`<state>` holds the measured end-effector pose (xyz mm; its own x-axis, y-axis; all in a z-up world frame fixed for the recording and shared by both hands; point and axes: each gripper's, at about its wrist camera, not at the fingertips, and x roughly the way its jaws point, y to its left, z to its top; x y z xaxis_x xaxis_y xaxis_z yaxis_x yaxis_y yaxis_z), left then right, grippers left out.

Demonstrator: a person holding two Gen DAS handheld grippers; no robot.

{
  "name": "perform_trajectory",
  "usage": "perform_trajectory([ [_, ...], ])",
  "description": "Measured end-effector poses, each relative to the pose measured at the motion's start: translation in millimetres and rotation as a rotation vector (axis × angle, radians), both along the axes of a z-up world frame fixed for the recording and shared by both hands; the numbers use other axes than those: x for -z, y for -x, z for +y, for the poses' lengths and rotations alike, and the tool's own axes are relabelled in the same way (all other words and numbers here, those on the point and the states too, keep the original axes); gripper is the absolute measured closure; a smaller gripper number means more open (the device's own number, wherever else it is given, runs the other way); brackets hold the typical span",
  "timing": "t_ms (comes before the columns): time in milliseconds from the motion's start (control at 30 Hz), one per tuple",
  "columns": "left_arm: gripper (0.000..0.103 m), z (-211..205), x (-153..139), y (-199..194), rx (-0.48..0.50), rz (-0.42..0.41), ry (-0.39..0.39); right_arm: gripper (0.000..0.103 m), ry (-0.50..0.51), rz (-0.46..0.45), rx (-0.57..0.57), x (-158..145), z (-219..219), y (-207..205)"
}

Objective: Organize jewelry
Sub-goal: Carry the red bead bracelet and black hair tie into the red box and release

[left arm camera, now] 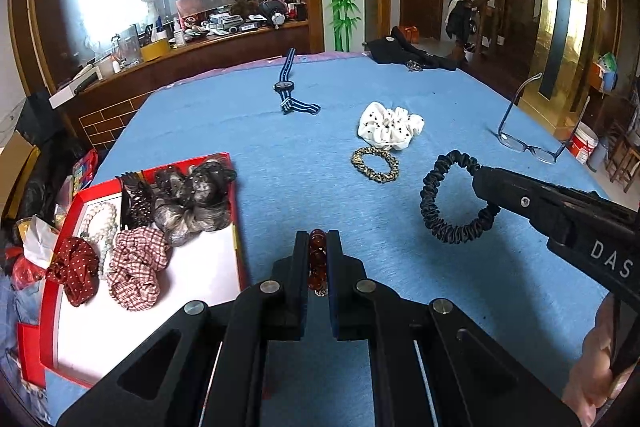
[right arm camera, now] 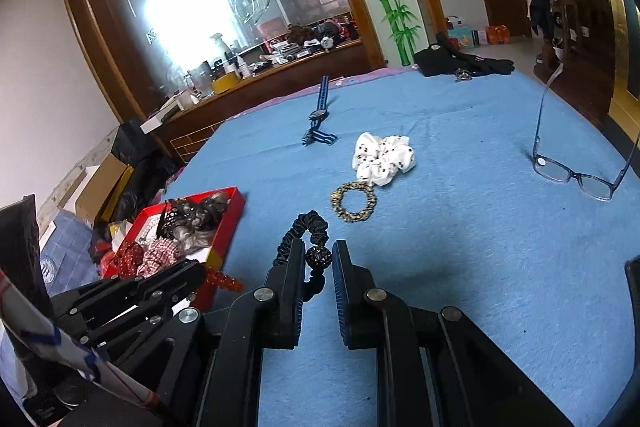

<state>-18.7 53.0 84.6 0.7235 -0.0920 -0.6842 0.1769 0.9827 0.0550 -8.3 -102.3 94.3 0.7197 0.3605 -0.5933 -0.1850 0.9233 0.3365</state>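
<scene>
My left gripper [left arm camera: 318, 241] is shut on a red bead bracelet [left arm camera: 317, 261], held just right of the red tray [left arm camera: 236, 203]. The tray holds several scrunchies, a pearl string [left arm camera: 100, 223] and a black claw clip [left arm camera: 134, 199]. My right gripper [right arm camera: 318, 255] is shut on a black hair tie [right arm camera: 304, 231] with a studded ball [right arm camera: 319, 256]; in the left wrist view the tie [left arm camera: 456, 199] hangs from its fingertips above the blue cloth. The bead bracelet also shows in the right wrist view [right arm camera: 224, 281].
On the blue cloth [left arm camera: 280, 163] lie a leopard-print hair tie [left arm camera: 374, 165], a white dotted scrunchie [left arm camera: 390, 125], a striped watch [left arm camera: 290, 87] and upturned glasses [left arm camera: 532, 131]. Dark fabric [left arm camera: 404, 51] lies at the far edge.
</scene>
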Motion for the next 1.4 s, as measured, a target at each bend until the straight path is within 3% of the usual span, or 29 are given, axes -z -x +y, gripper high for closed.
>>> perform_trajectory([
  [833, 0.096, 54, -13, 19, -0.093, -0.042, 0.05, 0.088, 0.038, -0.011, -0.111, -12, 58, 16],
  [1400, 0.096, 111, -12, 25, -0.19, -0.045, 0.103, 0.088, 0.086, -0.016, -0.219, -13, 112, 21],
])
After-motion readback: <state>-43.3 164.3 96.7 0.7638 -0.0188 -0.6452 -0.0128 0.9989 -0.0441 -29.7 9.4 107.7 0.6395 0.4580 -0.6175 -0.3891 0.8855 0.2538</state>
